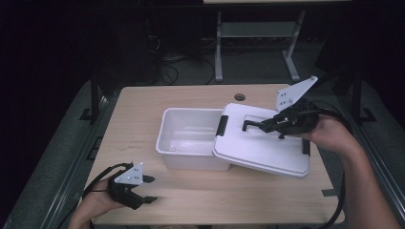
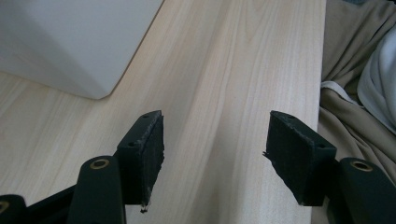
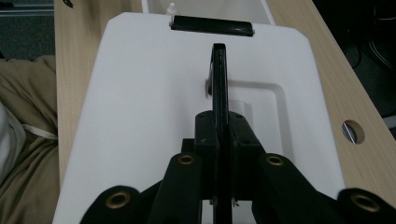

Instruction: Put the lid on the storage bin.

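Now the right gripper point(image 1: 260, 125) has its jaws clamped tight on the black handle point(image 3: 219, 79) of the white lid point(image 1: 267, 148), which sits tilted, its left edge propped on the rim of the open white bin point(image 1: 188, 138) and its right side out over the table point(image 1: 143, 200). The lid's long axis runs toward the bin (the latch point(image 3: 212, 26) leads), so the bin's opening lies straight ahead of those fingers. The left gripper point(image 1: 149, 189) idles at the near left corner, jaws apart and empty, well away from the bin.
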### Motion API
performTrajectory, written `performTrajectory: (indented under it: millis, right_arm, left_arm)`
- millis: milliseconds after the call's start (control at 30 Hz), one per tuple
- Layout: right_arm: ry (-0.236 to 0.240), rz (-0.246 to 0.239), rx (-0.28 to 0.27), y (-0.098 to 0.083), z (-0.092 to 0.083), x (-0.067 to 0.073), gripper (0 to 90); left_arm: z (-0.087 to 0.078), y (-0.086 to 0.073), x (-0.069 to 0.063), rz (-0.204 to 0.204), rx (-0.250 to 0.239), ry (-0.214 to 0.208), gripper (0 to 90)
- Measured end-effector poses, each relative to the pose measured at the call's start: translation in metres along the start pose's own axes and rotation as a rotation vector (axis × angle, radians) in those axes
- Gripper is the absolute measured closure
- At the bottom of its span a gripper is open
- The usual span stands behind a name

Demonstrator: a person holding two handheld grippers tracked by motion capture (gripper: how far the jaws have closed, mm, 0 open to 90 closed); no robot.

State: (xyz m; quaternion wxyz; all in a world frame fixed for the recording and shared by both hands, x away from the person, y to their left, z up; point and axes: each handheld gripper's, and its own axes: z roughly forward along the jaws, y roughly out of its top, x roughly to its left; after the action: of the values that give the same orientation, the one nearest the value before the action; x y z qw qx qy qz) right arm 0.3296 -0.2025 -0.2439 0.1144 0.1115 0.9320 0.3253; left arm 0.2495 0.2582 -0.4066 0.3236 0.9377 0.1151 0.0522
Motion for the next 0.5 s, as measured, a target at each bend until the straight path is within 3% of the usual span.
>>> performTrajectory:
  millis: [500]
  right_arm:
    - [0.051, -0.048, -0.005, 0.037, 0.029, -0.011, 83.6]
  left_arm:
    - [-0.001, -0.003, 0.001, -0.011, -0.007, -0.005, 36.6]
